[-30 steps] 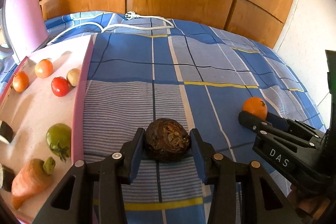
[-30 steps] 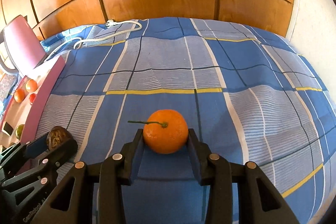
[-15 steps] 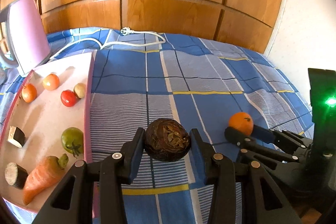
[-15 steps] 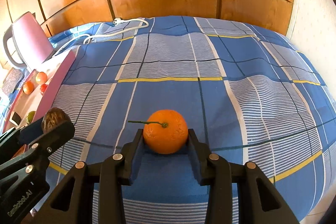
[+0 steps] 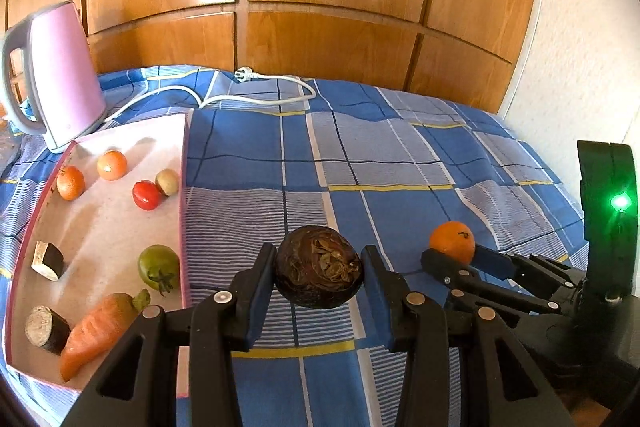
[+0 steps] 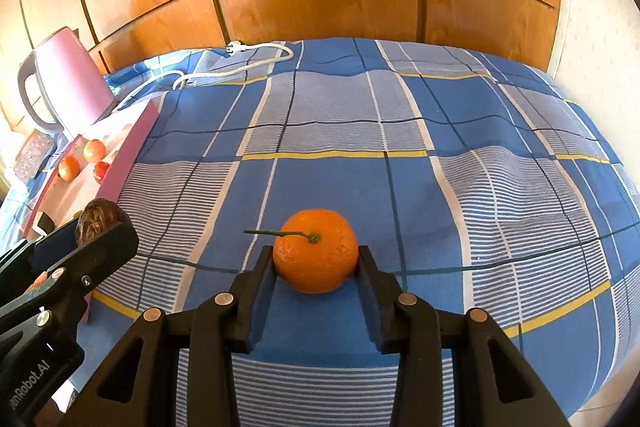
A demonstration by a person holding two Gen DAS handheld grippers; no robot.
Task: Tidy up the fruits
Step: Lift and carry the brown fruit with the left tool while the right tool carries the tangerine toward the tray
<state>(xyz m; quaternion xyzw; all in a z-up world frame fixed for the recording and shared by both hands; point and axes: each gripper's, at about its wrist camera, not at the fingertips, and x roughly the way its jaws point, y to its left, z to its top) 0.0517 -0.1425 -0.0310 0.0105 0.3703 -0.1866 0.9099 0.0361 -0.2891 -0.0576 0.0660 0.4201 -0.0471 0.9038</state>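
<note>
My left gripper [image 5: 318, 269] is shut on a dark brown, wrinkled round fruit [image 5: 319, 266] and holds it above the blue checked bedspread. In the right wrist view the same brown fruit [image 6: 96, 221] shows at the far left between the left gripper's fingers. My right gripper [image 6: 316, 259] is shut on an orange [image 6: 316, 255] with a thin green stem, also lifted off the cloth. The left wrist view shows that orange [image 5: 452, 242] to the right, in the right gripper [image 5: 454, 259].
A pink tray [image 5: 185, 211] at the left holds two oranges, a red tomato, a green tomato [image 5: 159, 265], a carrot [image 5: 100, 331] and dark vegetable pieces. A pink kettle [image 5: 60, 75] stands behind it. A white power cord [image 5: 256, 95] lies at the back near wooden panels.
Both grippers have risen with their fruits; the bedspread sits lower and more of the tray, kettle and wooden wall shows. The grips have not changed.
</note>
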